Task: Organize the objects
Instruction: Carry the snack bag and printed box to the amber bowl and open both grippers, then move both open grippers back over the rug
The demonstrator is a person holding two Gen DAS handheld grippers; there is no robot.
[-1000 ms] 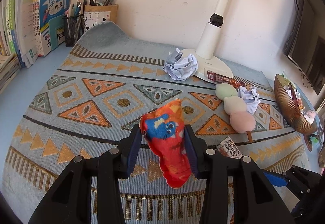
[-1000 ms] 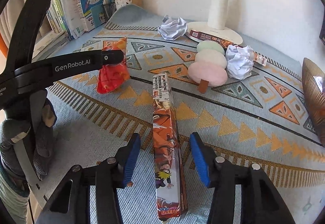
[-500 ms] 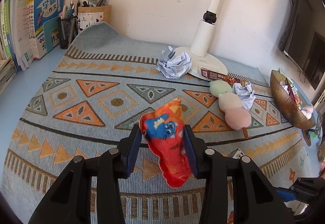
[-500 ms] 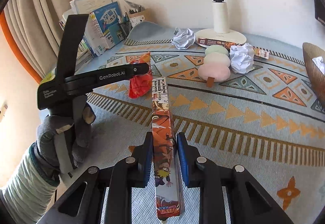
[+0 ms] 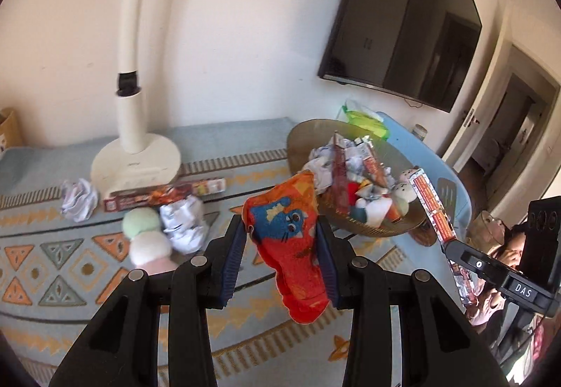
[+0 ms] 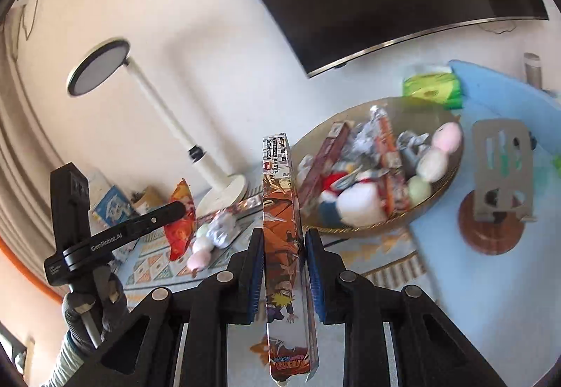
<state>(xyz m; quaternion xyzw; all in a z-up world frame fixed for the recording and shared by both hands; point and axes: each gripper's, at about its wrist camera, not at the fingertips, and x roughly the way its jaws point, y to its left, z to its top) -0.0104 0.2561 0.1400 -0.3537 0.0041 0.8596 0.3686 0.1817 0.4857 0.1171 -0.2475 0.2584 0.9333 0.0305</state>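
Note:
My left gripper (image 5: 280, 260) is shut on a red-orange cloth pouch with a blue cat print (image 5: 291, 246), held in the air near a golden bowl (image 5: 301, 138) full of wrappers, paper balls and plush toys. My right gripper (image 6: 284, 276) is shut on a long orange cartoon-print box (image 6: 282, 229), held up and pointing toward the same bowl (image 6: 431, 201). The box also shows at the right of the left wrist view (image 5: 434, 211), and the pouch in the right wrist view (image 6: 180, 229).
On the patterned mat (image 5: 70, 267) lie a pastel three-ball plush skewer (image 5: 147, 243), two crumpled paper balls (image 5: 79, 199), another long box (image 5: 164, 195) and the white lamp base (image 5: 136, 164). A phone stand (image 6: 498, 183) sits on the blue table right of the bowl.
Both grippers lifted from the mat and swung right toward the golden bowl. The right gripper shut on the long box and raised it. The left still holds the pouch.

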